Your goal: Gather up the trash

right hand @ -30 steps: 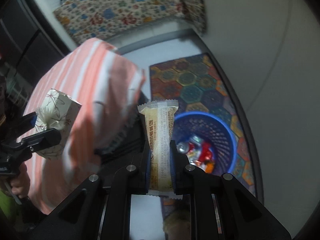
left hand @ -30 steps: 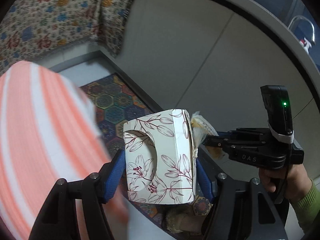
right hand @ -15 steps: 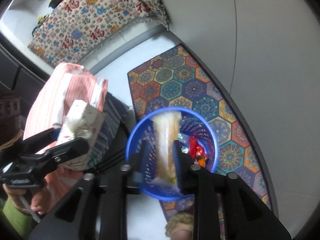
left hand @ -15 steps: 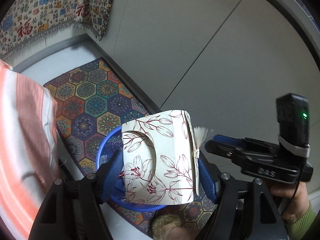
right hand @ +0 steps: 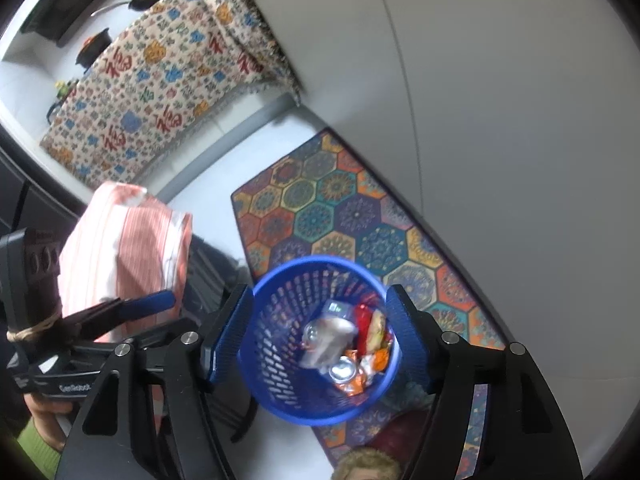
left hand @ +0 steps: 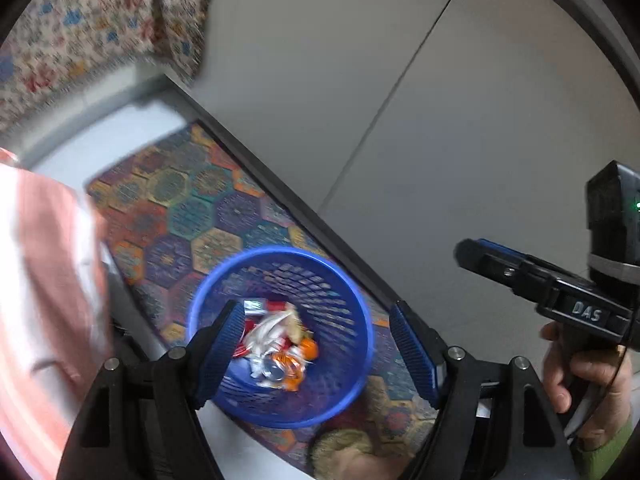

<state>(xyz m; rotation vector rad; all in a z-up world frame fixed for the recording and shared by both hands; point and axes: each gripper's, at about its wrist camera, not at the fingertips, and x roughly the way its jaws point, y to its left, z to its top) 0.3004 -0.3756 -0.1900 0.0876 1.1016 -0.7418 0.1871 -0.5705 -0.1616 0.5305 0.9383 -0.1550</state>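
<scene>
Two grippers: left gripper (left hand: 316,344) and right gripper (right hand: 320,334) above the blue basket (right hand: 276,396), jaws opening, empty.
Trash (right hand: 344,344): inside basket; probably light, crinkly, slippery wrappers and cans.
Hold: pinch flat edges.

you're looking down at a pale grey floor (right hand: 208,216). a rug (right hand: 340,208) patterned in bright hexagons lies flat on it along the foot of the white wall. a blue mesh basket (right hand: 276,360) stands on the rug's near edge, part over bare floor, with wrappers and a can (right hand: 340,370) inside.
</scene>
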